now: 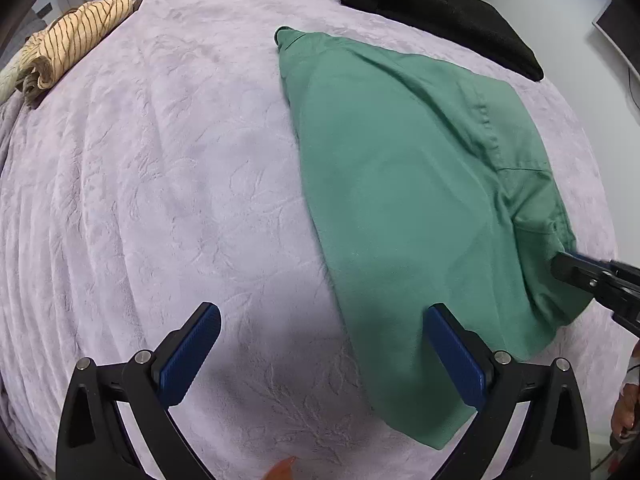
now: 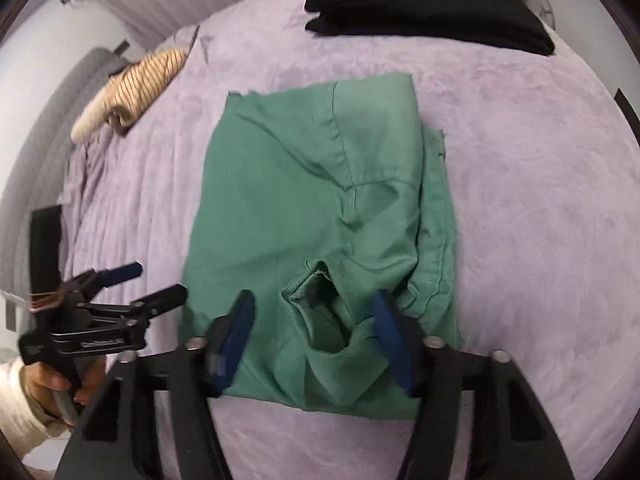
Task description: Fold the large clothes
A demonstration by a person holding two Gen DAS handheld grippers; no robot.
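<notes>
On the lilac bed [image 1: 160,168], green trousers [image 1: 400,200] lay mostly folded, both claws released.
Left claw [image 1: 320,360] hung spread over the bed at the trousers' near edge, probably ready to pinch; right claw [image 2: 314,336] straddled a bunched opening, which only its own view showed. Left view caught just that claw's tip touching the cloth.

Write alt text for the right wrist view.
A folded green garment lies on a lilac bedspread, with the open right gripper over its near edge. The left gripper sits open beside it; black clothes and striped fabric lie beyond.
</notes>
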